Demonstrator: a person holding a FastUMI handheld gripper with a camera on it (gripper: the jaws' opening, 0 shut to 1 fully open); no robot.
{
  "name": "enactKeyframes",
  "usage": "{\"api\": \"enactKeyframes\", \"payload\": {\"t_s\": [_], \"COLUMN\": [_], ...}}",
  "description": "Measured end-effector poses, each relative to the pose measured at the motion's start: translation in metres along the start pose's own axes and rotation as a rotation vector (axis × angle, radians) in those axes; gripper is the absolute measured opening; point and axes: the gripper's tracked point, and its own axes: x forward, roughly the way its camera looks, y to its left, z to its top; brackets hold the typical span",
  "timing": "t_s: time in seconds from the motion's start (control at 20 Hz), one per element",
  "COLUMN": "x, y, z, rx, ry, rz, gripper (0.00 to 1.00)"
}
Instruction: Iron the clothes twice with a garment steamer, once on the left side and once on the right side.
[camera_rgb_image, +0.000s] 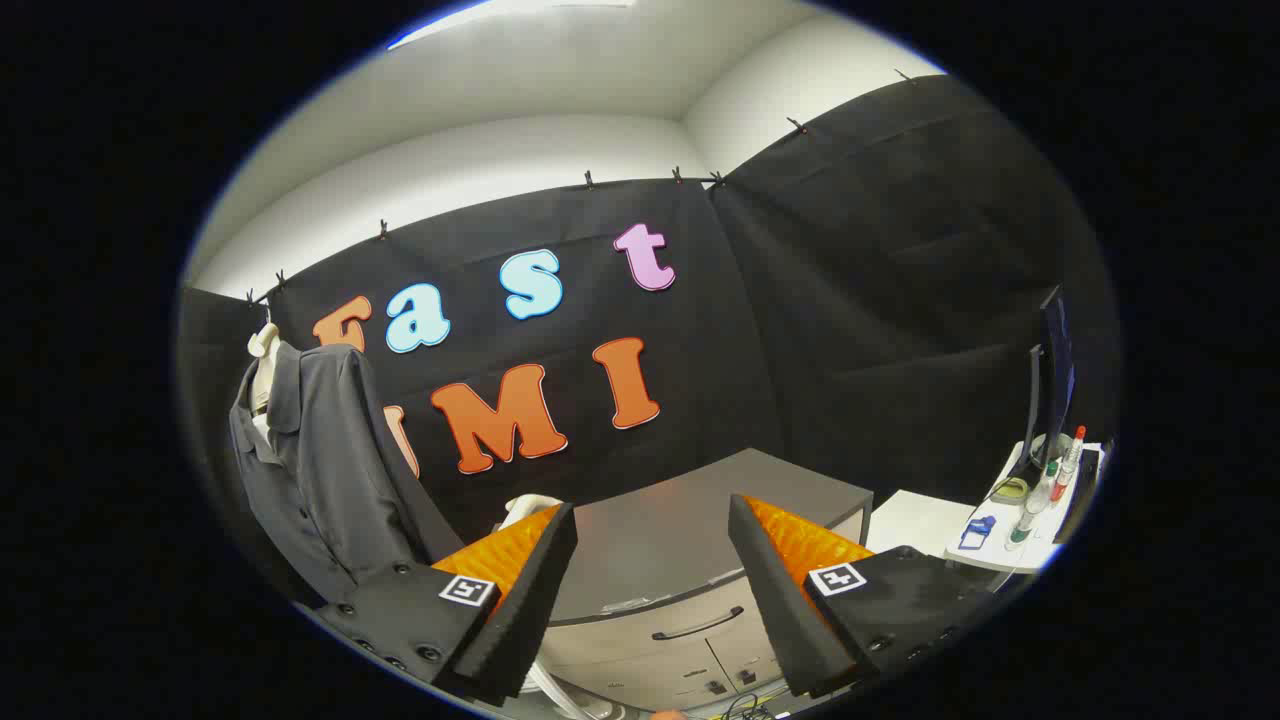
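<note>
A dark grey shirt (320, 460) hangs on a white mannequin bust (263, 352) against the booth's black wall, off beyond my left finger. My gripper (652, 508) is open, with nothing between its fingers. Through the gap I see the grey top of a cabinet (690, 530). A white rounded part (530, 503), which may be the steamer's head, peeks out just behind the tip of my left finger. A white hose (548, 688) runs below that finger. The rest of the steamer is hidden behind the finger.
The cabinet has a drawer with a dark handle (697, 626) facing me, and cables (745, 705) lie at its foot. Past my right finger a white desk (1000, 550) carries a monitor (1052, 380), small bottles (1045, 490) and a blue item (978, 530).
</note>
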Motion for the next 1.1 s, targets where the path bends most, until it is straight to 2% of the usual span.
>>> {"api": "enactKeyframes", "payload": {"t_s": [0.35,1.1], "x": [-0.001,0.013], "y": [0.007,0.019], "z": [-0.003,-0.010], "rx": [-0.011,-0.014], "ry": [0.002,0.028], "rz": [-0.025,-0.025], "gripper": [0.98,0.98]}}
